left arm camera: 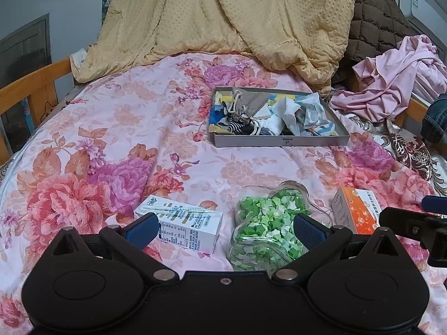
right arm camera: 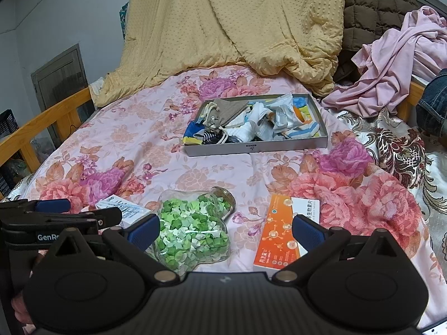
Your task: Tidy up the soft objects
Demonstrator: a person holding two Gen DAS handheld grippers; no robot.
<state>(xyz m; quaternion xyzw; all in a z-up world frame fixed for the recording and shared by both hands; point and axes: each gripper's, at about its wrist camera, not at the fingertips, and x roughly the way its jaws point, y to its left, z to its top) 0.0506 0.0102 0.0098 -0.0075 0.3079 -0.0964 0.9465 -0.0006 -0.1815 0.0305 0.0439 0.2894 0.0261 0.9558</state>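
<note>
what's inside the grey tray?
The tray holds piled soft items: tan drawstring pouch, striped sock, white cloths. Anything beneath the pile is hidden.

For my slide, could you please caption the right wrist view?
Open right tool above star jar and orange box; tray beyond.

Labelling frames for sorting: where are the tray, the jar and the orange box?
tray (left arm camera: 282, 141), left wrist view, front wall.
jar (right arm camera: 192, 231), right wrist view, its green-filled body.
orange box (right arm camera: 275, 240), right wrist view, top face.

Left claw (left arm camera: 223, 230) body hides the star jar (left arm camera: 268, 223) base; orange box (left arm camera: 356, 209) print beyond its right finger unreadable.
</note>
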